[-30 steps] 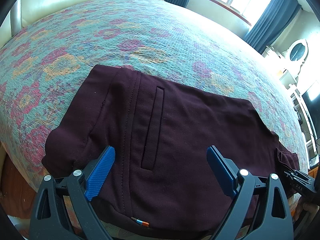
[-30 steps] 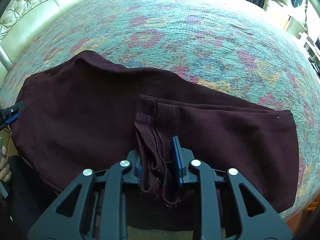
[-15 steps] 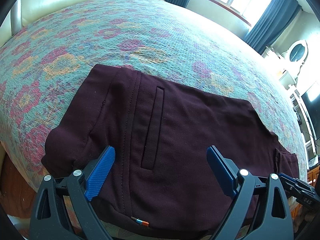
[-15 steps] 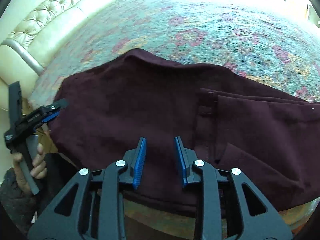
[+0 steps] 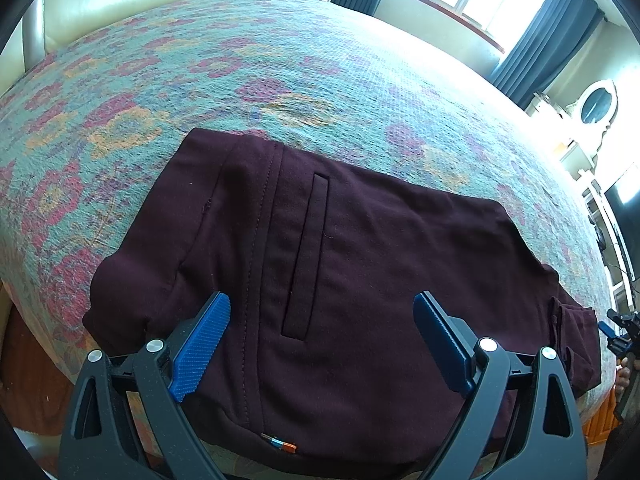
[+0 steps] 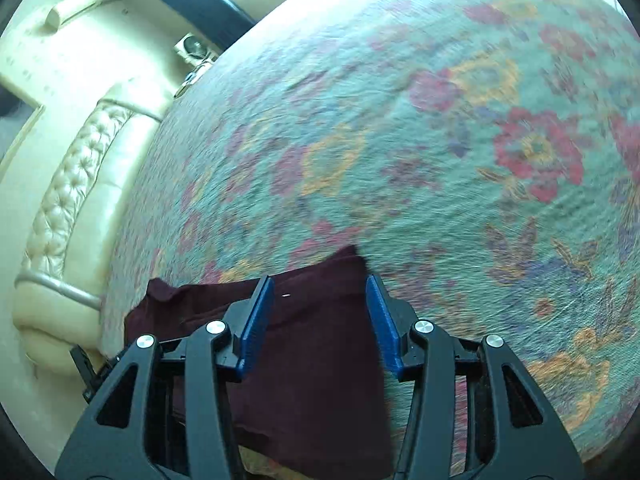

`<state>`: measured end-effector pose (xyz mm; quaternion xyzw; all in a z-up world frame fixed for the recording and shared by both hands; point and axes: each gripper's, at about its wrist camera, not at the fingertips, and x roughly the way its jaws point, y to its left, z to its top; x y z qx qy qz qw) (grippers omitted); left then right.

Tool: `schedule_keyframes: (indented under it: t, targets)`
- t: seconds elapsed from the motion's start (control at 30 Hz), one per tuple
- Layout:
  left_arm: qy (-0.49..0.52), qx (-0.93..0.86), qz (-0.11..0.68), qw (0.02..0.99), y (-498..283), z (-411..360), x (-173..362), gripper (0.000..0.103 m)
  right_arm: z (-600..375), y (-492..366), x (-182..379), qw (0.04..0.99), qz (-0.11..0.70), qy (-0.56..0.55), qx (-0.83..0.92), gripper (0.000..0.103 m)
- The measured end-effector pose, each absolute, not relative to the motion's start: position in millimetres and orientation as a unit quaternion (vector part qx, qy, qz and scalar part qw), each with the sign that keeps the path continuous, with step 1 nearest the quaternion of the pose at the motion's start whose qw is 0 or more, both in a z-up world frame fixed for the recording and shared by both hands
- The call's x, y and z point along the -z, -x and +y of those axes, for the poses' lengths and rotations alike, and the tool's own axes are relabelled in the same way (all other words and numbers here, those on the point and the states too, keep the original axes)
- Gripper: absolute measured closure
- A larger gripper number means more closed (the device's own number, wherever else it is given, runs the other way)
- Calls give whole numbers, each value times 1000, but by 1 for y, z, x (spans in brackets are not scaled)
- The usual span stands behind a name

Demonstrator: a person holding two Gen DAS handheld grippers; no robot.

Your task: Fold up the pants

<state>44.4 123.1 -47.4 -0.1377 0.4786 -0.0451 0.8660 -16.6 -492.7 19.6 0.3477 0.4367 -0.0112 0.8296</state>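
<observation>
**Two open grippers, one half-made fold, and a blurred right-hand view**

Both tools hold nothing. The left gripper (image 5: 322, 344) hangs over the waist end of the maroon pants (image 5: 360, 280), blue pads spread wide to either side of the welt pocket (image 5: 306, 256), with no cloth between them. The right gripper (image 6: 320, 320) has just been opening its jaws; they stand parted above the cloth, nothing pinched, and its view is smeared with motion.

The pants lie folded lengthwise on the floral bedspread (image 5: 248, 80), close to the near edge of the bed, the leg end bunched at the far right with loose hems showing.

My main worry is that bunched end: let go without smoothing, it may spring open or keep a crease under the next fold. A second risk is the near edge; any pull toward the person could drag the garment off the bed. Third, a fast swing in a blurred view invites a blind grab that catches bedspread along with cloth, or only the top layer.
</observation>
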Motion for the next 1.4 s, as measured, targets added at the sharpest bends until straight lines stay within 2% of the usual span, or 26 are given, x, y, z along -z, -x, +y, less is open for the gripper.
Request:
schedule_keyframes:
  t: [0.1,0.2,0.27,0.37,0.5,0.9,1.0,1.17,1.4]
  targets:
    - [133,42,479,866,-45,121,48,11,-499,8,4,813,445,-375,-17,55]
    - [128,38,480,867,-46,119,48,11,-495,2,16,808,453,-374,-33,79]
    - [127,37,480,867,-46,119,48,11,-496,-1,22,806,456,-374,-36,83]
    - [128,38,480,867,-46,119,47,11,-500,2,25,803,447,-392,-42,84]
    - [132,39,479,867,-45,120,47,11,-507,20,21,794,440,-415,-59,77]
    - [137,41,478,866,-43,121,48,11,-489,101,17,778,468,-413,-75,78]
    - [137,42,478,866,-43,121,48,11,-482,98,18,787,480,-385,-50,82]
    - [136,41,478,867,-43,120,48,11,-475,98,12,792,481,-375,-23,81]
    - [137,42,479,866,-43,121,48,11,-422,94,-42,850,449,-272,47,79]
